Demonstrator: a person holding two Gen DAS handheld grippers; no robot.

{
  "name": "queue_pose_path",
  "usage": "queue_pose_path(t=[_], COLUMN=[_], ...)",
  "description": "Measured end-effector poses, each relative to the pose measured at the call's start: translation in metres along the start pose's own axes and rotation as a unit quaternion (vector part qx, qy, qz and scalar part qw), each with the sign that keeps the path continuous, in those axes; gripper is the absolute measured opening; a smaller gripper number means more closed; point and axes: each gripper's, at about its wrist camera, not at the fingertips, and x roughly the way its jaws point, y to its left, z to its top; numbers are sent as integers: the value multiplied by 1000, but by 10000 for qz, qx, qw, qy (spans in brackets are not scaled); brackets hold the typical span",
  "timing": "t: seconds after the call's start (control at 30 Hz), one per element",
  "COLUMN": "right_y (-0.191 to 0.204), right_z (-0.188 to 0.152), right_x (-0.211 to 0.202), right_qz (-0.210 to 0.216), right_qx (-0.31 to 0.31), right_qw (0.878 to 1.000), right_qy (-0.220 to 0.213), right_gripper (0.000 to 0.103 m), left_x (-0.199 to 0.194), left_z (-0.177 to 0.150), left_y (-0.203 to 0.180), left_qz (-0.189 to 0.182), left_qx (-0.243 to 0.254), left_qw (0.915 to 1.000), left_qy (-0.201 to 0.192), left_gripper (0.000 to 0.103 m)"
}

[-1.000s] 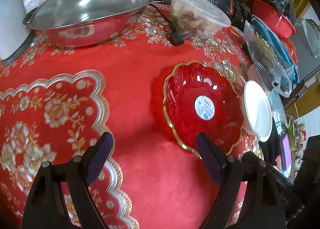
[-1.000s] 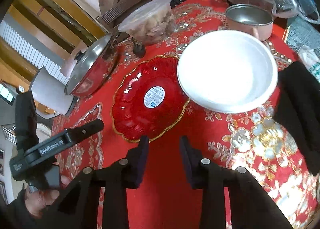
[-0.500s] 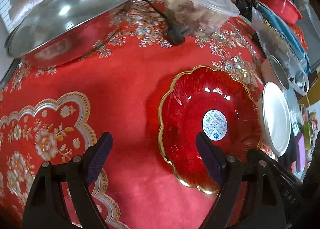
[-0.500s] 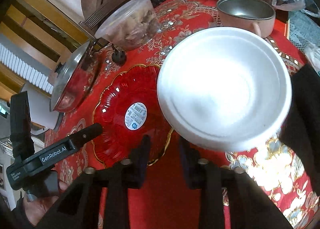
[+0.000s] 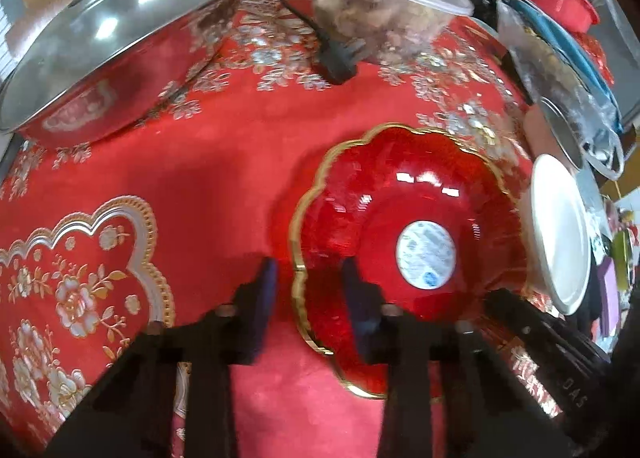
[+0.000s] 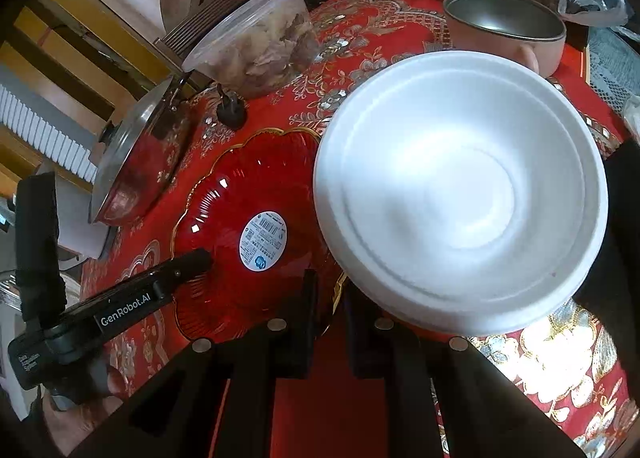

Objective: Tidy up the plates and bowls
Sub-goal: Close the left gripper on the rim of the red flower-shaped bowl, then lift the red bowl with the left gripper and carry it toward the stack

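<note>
The red plate [image 5: 360, 225] with a gold scalloped rim lies on the red tablecloth [image 5: 200, 177], and the white bowl [image 6: 460, 193] stands just to its right, its edge over the plate's rim. The left gripper [image 5: 308, 298] has its fingers spread a little on both sides of the plate's near-left rim, not yet pressed on it. The right gripper [image 6: 330, 322] is narrowly spread at the near edge of bowl and plate; whether it pinches anything, I cannot tell. A lidded steel pan [image 5: 108, 41] stands far left.
</note>
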Motion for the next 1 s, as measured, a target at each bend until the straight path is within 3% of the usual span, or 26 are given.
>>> queue_pose_path(t=[0.37, 1.0], right_y=[9, 48], right_z=[-5, -44], right_x=[-16, -57], right_qz=[234, 435], right_qx=[86, -363], right_qw=[9997, 9984], right_qy=[9, 24], right_gripper=[11, 11], left_x=[-32, -90], left_z=[-8, -68], left_y=[-3, 25], left_qz=[258, 390], left_qx=[85, -347], left_qw=[9991, 9974], left_qy=[-318, -496], left_gripper=[16, 16])
